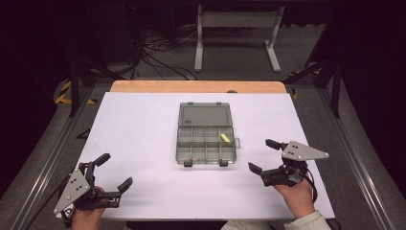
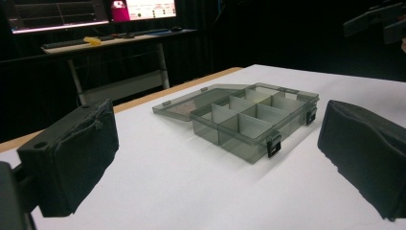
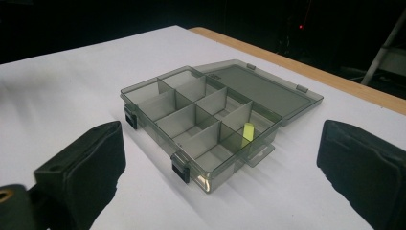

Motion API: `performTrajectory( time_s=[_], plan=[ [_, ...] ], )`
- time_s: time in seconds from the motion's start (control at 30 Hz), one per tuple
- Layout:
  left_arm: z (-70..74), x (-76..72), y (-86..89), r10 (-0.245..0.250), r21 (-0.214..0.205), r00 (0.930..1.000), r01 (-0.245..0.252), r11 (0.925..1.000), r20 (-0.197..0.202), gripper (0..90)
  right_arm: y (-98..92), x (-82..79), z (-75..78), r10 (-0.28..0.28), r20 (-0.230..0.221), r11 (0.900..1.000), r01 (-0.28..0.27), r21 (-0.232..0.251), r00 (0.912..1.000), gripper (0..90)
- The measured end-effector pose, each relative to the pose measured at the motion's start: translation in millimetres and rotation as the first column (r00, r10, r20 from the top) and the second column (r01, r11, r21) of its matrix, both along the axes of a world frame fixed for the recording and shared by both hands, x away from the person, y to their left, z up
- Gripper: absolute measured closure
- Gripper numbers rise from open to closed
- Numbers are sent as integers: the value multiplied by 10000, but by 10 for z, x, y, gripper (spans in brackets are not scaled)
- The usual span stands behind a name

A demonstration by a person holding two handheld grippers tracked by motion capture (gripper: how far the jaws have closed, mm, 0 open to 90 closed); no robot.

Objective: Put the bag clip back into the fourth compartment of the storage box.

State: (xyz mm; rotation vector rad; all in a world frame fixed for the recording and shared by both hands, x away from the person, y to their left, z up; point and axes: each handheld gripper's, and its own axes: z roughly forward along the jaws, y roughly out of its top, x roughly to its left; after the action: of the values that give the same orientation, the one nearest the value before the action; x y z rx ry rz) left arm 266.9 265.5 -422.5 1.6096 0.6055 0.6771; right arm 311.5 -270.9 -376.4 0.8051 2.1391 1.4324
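Note:
A smoky grey compartment box (image 1: 206, 162) lies on the middle of the white table, its lid (image 1: 206, 115) open flat toward the far side. A small yellow piece (image 1: 224, 137) lies in a right-hand compartment, also seen as the yellow piece (image 3: 247, 132) in the right gripper view. My left gripper (image 1: 115, 170) rests at the near left, open and holding nothing, well apart from the box. My right gripper (image 1: 262, 155) is open just right of the box's near corner. In the left gripper view the jaws of the left gripper (image 2: 218, 167) frame the box (image 2: 239, 141). The right gripper (image 3: 222, 148) faces the box (image 3: 155, 141) closely.
The white sheet (image 1: 143, 124) covers a table with a wooden far edge (image 1: 196, 86). Beyond it stand a metal frame (image 1: 237, 28) and floor cables (image 1: 158, 57). A desk with monitors (image 2: 95, 19) sits past the table in the left gripper view.

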Motion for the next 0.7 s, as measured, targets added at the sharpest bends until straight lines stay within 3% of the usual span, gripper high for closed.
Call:
performTrajectory(
  time_s=[0.3,0.7],
  plan=[
    [2,-3,3,-16,-18,10000,17,10000,37,8,-73,-93,-202,131,376,9996,-141,249,9992,23],
    [-1,-6,12,-45,-62,10000,45,10000,33,8,-110,-173,-470,59,411,9989,-78,452,9991,12]
  ],
)
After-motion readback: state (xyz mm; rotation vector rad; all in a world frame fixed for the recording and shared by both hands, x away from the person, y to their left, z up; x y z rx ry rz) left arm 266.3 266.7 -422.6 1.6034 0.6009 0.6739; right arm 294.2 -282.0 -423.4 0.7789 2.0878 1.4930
